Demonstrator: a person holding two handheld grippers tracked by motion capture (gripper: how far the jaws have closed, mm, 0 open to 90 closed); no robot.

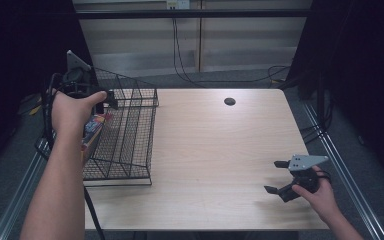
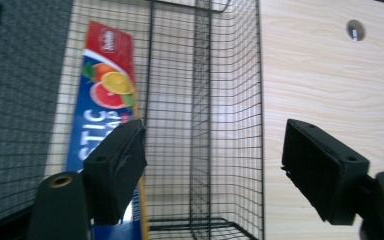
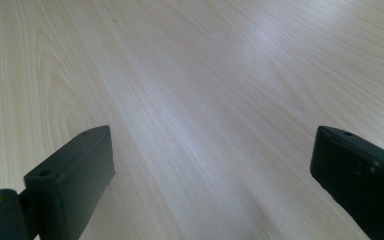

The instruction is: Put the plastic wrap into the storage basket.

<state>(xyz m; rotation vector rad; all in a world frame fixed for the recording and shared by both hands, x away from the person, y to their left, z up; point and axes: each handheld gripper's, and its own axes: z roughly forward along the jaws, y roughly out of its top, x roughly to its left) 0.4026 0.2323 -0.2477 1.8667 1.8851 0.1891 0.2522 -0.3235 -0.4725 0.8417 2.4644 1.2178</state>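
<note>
At the left of the high view the left gripper (image 1: 111, 96) hangs over the wire basket (image 1: 130, 150), and its own view looks straight down through the mesh, which suggests the hand is placed there so that what it carried could go in from above. Its jaws stand apart with nothing between them; the pads are clear of everything. The box of plastic wrap (image 2: 102, 100), blue and red with citrus fruit printed on it, lies inside the basket along the wall at the left of the left gripper view, long side against the wire, and in the high view its end peeks out beside the person's left hand (image 1: 72, 112). Lying flat against that wall leaves the rest of the basket floor free, a sensible place for a long narrow box. The basket sits at the left edge of the table (image 1: 215, 150), so the left hand reaches it without crossing over. The right gripper (image 1: 280, 177) waits low at the lower right of the high view, well apart from the basket, jaws wide and holding nothing, with bare wood in front of them; it looks parked out of the way, so the placing seems done
</note>
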